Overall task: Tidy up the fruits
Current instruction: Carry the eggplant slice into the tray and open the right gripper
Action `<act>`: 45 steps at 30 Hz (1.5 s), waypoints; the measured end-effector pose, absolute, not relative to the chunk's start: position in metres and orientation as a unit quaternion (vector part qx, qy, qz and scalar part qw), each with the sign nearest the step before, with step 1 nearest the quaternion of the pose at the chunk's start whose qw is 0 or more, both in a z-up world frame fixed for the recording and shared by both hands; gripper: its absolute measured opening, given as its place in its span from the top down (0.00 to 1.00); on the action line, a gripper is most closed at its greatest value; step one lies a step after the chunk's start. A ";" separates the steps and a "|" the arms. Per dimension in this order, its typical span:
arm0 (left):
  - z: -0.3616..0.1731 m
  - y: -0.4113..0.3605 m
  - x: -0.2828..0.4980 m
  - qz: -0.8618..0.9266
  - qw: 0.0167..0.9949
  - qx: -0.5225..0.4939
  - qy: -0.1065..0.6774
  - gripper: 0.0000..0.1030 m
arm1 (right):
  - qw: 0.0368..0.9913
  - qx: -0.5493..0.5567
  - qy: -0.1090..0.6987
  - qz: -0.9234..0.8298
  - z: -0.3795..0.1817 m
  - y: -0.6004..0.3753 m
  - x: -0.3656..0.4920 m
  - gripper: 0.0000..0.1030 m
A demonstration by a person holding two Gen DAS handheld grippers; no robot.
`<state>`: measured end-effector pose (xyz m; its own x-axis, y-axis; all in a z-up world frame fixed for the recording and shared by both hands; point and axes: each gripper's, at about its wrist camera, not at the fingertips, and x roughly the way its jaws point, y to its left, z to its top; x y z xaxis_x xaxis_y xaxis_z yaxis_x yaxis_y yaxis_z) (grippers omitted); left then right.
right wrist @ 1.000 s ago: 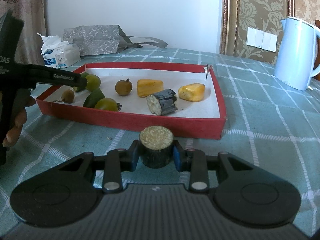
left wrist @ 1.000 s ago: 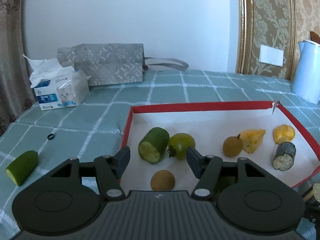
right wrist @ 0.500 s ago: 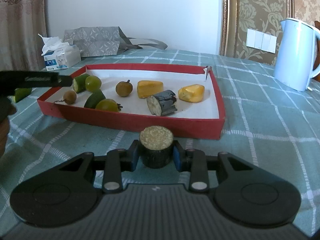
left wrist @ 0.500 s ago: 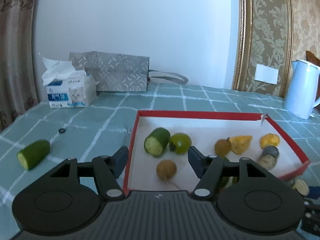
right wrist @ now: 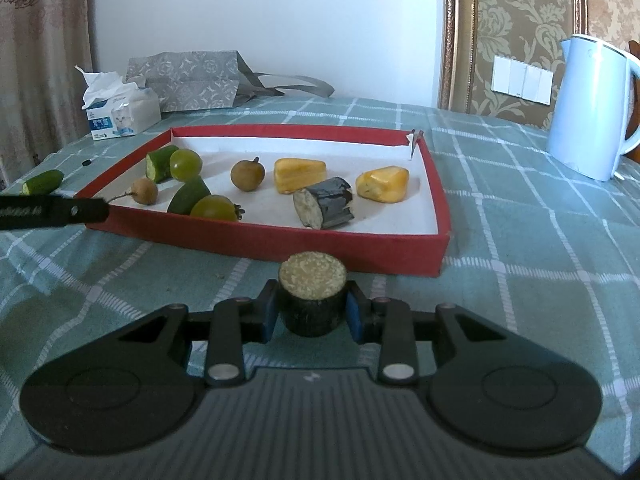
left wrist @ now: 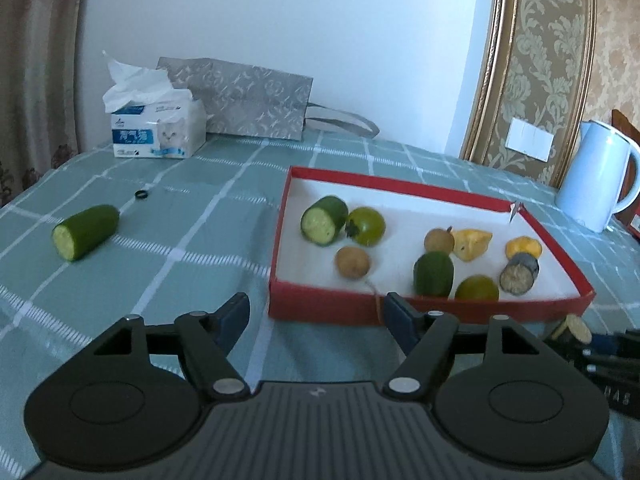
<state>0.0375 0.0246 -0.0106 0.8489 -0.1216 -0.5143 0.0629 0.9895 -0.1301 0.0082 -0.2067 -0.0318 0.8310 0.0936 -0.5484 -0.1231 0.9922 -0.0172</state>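
Observation:
A red tray point(left wrist: 320, 304) point(right wrist: 360, 246) with a white floor holds cucumber pieces, green round fruits, brown round fruits, yellow chunks and a dark cut stub point(right wrist: 324, 208). My right gripper point(right wrist: 312, 312) is shut on a dark stub with a pale cut top point(right wrist: 313, 280), just in front of the tray's near wall. That stub shows at the right edge of the left wrist view point(left wrist: 574, 328). My left gripper point(left wrist: 316, 320) is open and empty, in front of the tray's left corner. A loose cucumber piece point(left wrist: 85, 232) point(right wrist: 42, 182) lies on the cloth left of the tray.
A tissue pack point(left wrist: 158, 130) and a grey paper bag point(left wrist: 256, 104) stand at the back left. A white kettle point(right wrist: 590, 108) stands at the right. A small black ring point(left wrist: 142, 195) lies near the loose cucumber. The table has a green checked cloth.
My left gripper has pulled back from over the tray and now sits in front of its near wall. My right gripper has held still with the stub.

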 end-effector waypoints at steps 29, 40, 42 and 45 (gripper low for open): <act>-0.028 -0.001 0.049 -0.030 0.947 0.021 0.319 0.01 | 0.966 -0.038 0.248 0.068 0.010 -0.198 0.028 0.69; -0.028 -0.001 0.049 -0.030 0.947 0.021 0.319 0.01 | 0.970 -0.077 0.224 0.062 0.025 -0.182 0.066 0.88; -0.028 -0.001 0.049 -0.029 0.947 0.021 0.319 0.01 | 0.969 -0.054 0.233 0.059 0.028 -0.198 0.066 0.88; -0.028 0.000 0.049 -0.029 0.947 0.021 0.319 0.01 | 0.969 -0.024 0.241 0.049 0.031 -0.223 0.060 0.84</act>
<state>0.0490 -0.0005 -0.0281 0.7947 -0.0422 -0.6056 0.0693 0.9974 0.0214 0.0597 -0.2235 0.0314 0.8793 0.0835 -0.4688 -0.1067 0.9940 -0.0232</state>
